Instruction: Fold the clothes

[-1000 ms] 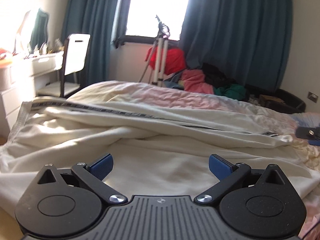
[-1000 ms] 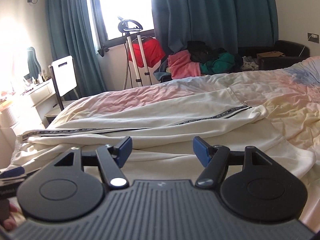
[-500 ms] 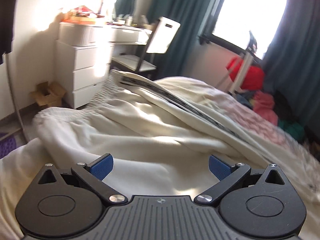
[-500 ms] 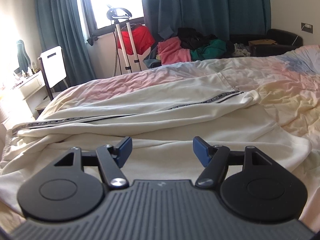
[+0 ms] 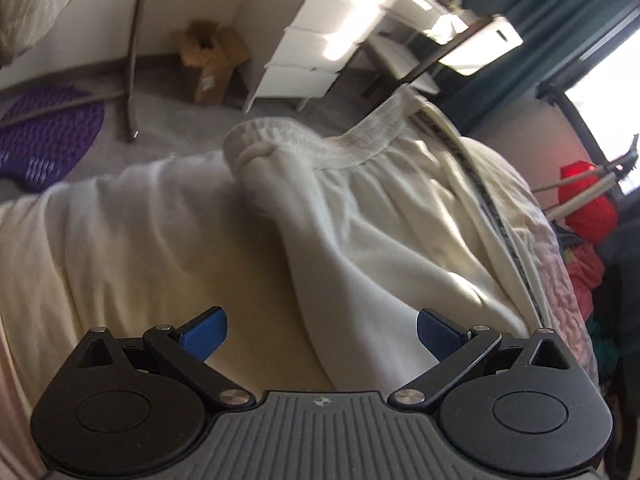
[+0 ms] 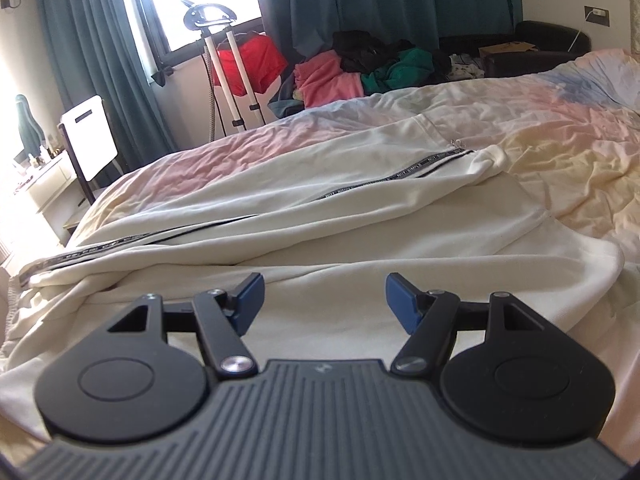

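The left black two-finger tool with blue fingertip pads holds its jaws spread wide, nothing between them. Its view is rolled, so the tool sits tilted and angled downward. One blue pad shows at the left and the other at the right, each on a black linkage arm pinned to a round black housing.

The right black two-finger tool with blue fingertip pads is level and points forward. Its jaws are also parted and grip nothing, though they stand a little narrower than the left tool's.
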### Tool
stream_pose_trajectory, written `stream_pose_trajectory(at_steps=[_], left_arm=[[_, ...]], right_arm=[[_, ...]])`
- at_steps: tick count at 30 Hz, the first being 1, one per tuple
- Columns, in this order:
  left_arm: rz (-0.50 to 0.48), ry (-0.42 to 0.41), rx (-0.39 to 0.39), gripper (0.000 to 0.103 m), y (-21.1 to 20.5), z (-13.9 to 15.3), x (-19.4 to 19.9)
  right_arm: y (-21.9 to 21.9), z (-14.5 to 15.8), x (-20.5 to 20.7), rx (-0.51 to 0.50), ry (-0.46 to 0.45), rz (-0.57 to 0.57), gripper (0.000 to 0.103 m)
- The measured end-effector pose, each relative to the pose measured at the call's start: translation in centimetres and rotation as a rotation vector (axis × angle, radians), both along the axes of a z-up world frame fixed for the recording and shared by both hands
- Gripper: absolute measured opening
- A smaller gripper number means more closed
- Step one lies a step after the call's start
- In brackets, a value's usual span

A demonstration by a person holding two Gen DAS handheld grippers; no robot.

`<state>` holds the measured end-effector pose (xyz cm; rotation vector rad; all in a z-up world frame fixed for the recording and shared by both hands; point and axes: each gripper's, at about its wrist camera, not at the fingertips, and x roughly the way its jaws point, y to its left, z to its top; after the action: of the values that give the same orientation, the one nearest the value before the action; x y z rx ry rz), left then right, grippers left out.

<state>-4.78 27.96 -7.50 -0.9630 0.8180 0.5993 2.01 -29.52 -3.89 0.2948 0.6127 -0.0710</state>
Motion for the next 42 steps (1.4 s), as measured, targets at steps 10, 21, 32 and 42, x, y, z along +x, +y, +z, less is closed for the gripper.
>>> stream_pose_trajectory(at_steps=[10, 21, 32, 42], left_arm=[[-0.059, -0.128, -0.138, 0.103, 0.7, -2.0, 0.3], [-0.104, -0.458, -0.300, 0.102, 0.3, -0.9, -2.6], [-0.004, -0.255, -0.349, 0.101, 1.6, -3.2, -2.4], [-0.037, -0.547, -0.421, 0.098, 1.8, -2.0, -3.4]], right_arm=[[-0.6, -0.2, 0.2, 0.030, 0.016, -0.014, 0.070], [-0.9, -0.2, 0.1, 0.041, 0.019, -0.032, 0.070], [-1.3, -0.3, 0.0, 0.058, 0.027, -0.045, 0.070], [-2.5, -0.5, 0.2, 0.096, 0.033, -0.090, 0.070]])
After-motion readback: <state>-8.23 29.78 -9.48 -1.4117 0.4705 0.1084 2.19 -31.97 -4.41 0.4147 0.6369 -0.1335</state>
